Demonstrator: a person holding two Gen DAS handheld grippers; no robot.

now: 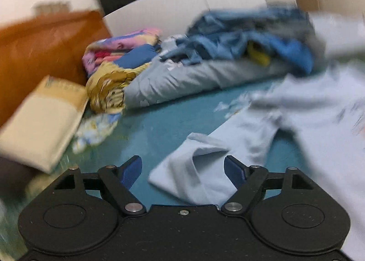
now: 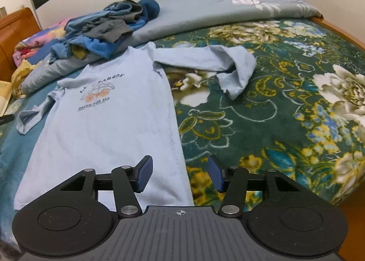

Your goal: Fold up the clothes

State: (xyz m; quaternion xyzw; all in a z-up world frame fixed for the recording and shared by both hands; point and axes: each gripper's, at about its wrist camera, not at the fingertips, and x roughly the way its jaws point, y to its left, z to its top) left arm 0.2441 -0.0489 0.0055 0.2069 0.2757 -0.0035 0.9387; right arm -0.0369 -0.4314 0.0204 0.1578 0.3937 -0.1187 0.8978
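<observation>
A light blue long-sleeved shirt with a printed chest logo lies flat, face up, on the bed. Its right sleeve stretches out over the floral blanket, crumpled at the cuff. Its left sleeve lies folded near the bed's left side. My left gripper is open, its jaws on either side of that sleeve's cuff, just above it. My right gripper is open and empty over the shirt's lower right hem.
A heap of blue and grey clothes sits on a folded grey quilt behind the shirt. A dark green floral blanket covers the bed's right side. A colourful bundle, a cream pillow and an orange headboard stand at the left.
</observation>
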